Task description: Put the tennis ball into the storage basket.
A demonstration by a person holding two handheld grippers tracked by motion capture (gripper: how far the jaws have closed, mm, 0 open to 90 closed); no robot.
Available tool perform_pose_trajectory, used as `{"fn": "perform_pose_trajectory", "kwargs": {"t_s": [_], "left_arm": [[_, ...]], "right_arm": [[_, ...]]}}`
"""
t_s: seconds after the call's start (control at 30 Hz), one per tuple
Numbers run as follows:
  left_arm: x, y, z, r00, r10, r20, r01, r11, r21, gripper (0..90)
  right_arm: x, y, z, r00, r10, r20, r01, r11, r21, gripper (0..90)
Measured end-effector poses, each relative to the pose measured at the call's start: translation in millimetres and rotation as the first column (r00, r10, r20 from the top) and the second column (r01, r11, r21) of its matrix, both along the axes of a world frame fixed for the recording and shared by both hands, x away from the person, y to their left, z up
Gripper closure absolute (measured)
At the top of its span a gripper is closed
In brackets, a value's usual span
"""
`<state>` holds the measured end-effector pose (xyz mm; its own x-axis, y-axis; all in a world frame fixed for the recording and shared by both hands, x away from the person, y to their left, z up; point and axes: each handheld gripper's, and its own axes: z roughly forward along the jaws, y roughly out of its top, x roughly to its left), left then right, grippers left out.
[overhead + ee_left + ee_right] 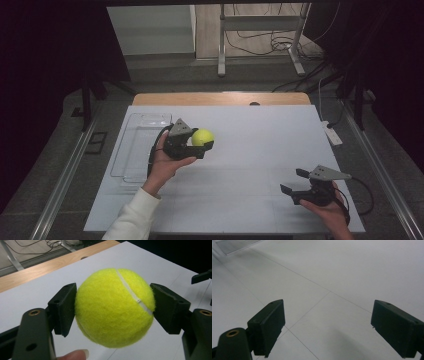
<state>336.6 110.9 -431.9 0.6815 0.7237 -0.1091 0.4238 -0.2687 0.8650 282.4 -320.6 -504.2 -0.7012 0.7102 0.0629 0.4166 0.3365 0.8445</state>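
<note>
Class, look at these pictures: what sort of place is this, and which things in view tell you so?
Probably a lab or test room set up for recording handling work, not a home. A plain white table stands on a bare floor with loose cables and a metal stand behind; a person's left tongs hold a tennis ball.

White-topped table (pixel 260 150) with wooden far edge, grey floor (pixel 165 75), metal stand legs (pixel 260 45), loose cables (pixel 260 42), dark curtains (pixel 45 60) at both sides

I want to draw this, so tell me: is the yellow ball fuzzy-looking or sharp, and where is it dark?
In the left gripper view the tennis ball is sharp, its fuzz clear, while the floor behind blurs. In the high view the room around the table is dark. In the right gripper view the jaws are dim, with a soft shadow on the tabletop.
</note>
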Motion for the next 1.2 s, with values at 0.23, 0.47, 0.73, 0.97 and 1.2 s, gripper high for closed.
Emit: {"fn": "perform_pose_trajectory", "kwargs": {"t_s": [0.23, 0.47, 0.73, 0.97, 1.2], "left_arm": [[1.0, 5.8, 2.3, 0.9998, 0.017, 0.006, -0.017, 0.9998, -0.003, 26.6], [2.2, 12.4, 4.7, 0.9989, 0.043, 0.019, -0.043, 0.9991, -0.004, 26.6], [3.4, 18.2, 6.8, 0.9973, 0.064, 0.035, -0.064, 0.998, -0.001, 26.6], [4.8, 24.0, 8.4, 0.9958, 0.08, 0.045, -0.08, 0.9968, -0.007, 26.6], [7.1, 31.4, 9.9, 0.9935, 0.101, 0.052, -0.101, 0.9948, -0.01, 26.6]], "right_arm": [[0.1, -0.1, -0.1, 1.0, 0.0, 0.0, 0.0, 1.0, -0.001, 12.6], [0.4, -0.3, 0.0, 1.0, -0.001, 0.0, 0.001, 1.0, 0.0, 12.5], [0.4, 0.1, -0.3, 1.0, -0.001, -0.001, 0.001, 1.0, -0.003, 12.6], [0.4, 0.0, -0.4, 1.0, -0.001, -0.004, 0.001, 1.0, -0.004, 12.5], [0.3, 0.0, -0.5, 1.0, -0.002, -0.004, 0.002, 1.0, -0.005, 12.6]]}}
